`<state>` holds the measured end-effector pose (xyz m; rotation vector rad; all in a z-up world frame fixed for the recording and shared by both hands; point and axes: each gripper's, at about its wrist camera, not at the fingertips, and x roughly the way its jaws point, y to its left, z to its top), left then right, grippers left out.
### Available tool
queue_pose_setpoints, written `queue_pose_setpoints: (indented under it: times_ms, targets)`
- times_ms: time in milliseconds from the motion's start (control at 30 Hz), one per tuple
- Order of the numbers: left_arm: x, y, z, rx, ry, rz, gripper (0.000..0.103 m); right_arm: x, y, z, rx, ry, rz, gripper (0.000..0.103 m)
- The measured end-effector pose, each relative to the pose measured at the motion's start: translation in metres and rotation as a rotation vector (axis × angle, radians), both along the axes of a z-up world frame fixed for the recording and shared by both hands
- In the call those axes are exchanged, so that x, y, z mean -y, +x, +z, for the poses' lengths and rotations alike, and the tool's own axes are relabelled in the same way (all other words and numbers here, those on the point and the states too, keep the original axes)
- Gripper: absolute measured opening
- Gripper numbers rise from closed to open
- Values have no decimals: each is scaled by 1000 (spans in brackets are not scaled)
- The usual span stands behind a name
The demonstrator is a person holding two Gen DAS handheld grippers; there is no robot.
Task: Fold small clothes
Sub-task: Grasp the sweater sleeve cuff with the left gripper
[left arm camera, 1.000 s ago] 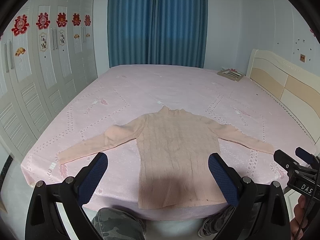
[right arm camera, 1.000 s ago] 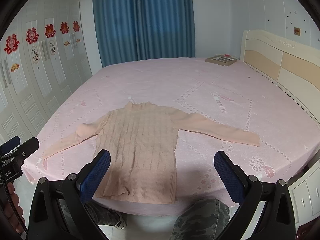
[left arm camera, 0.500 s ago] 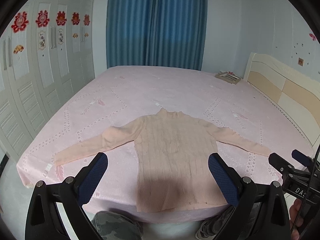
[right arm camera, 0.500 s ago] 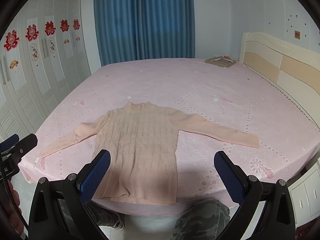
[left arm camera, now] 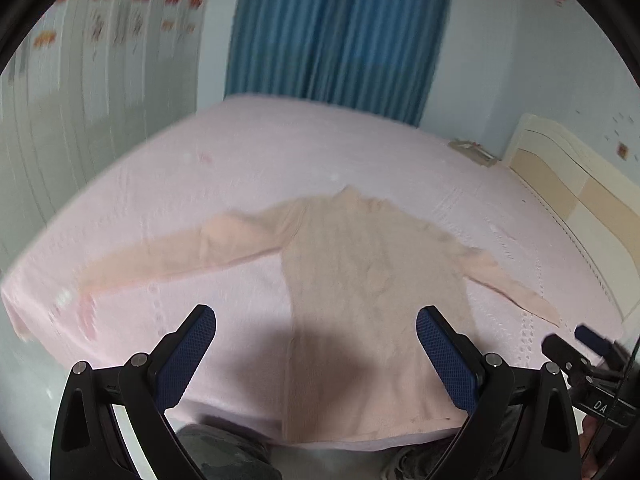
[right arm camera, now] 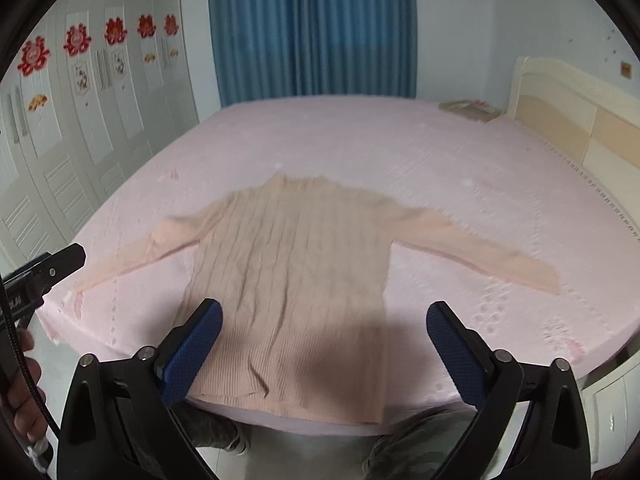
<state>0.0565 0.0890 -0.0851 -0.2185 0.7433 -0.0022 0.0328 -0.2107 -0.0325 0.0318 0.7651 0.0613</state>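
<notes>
Since the earlier frames we have swung the left gripper [left arm camera: 316,340] toward the left side of the bed [left arm camera: 280,152], so the sweater [left arm camera: 360,280] now sits more to the right between its fingers, and the view from this wrist is smeared by the motion. The right gripper [right arm camera: 324,340] has come a little closer to the hem.

The sweater lies flat and face up on the pink bed, not yet folded. Its long axis runs away from us, with the collar far and the hem just at the near edge of the mattress. Both sleeves are stretched out sideways, almost across this axis. The left sleeve [left arm camera: 160,252] reaches out toward the left border of the bed, and its cuff seems to stop just short of the edge (the blur makes this hard to judge). The right sleeve [right arm camera: 480,248] ends well inside the bed, with free sheet around it.

Both grippers hang above the near edge with the jaws spread wide and nothing between them. We think the next move is to take one sleeve and bring it over the body. Each gripper is nearer to the sleeve on its own side.

Beyond the collar there is much open room on the bed. The headboard [right arm camera: 580,120] stands far to the right.
</notes>
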Motion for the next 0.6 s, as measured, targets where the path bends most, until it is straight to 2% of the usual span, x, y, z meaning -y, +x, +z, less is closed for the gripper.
queue_pose_setpoints:
  times_ms: [133,267,433,533,600]
  targets:
    - [-30,23,-43,-89,-20,49,96,-5,29,-34,-93,51,25,92]
    - [-67,42,-75,-123,-27,134,95,-10,50,-55,-124,59,23,90]
    - [-126,63,-113,-183,-126,255,95,-6,78,-72,-141,76,5,90]
    - [-168,71,-137,-187,-222,350,94,-1,95,-84,-172,107,-16,90]
    - [-194,73,-149,-182,-255,413,91,0,108,-91,-195,121,-28,90]
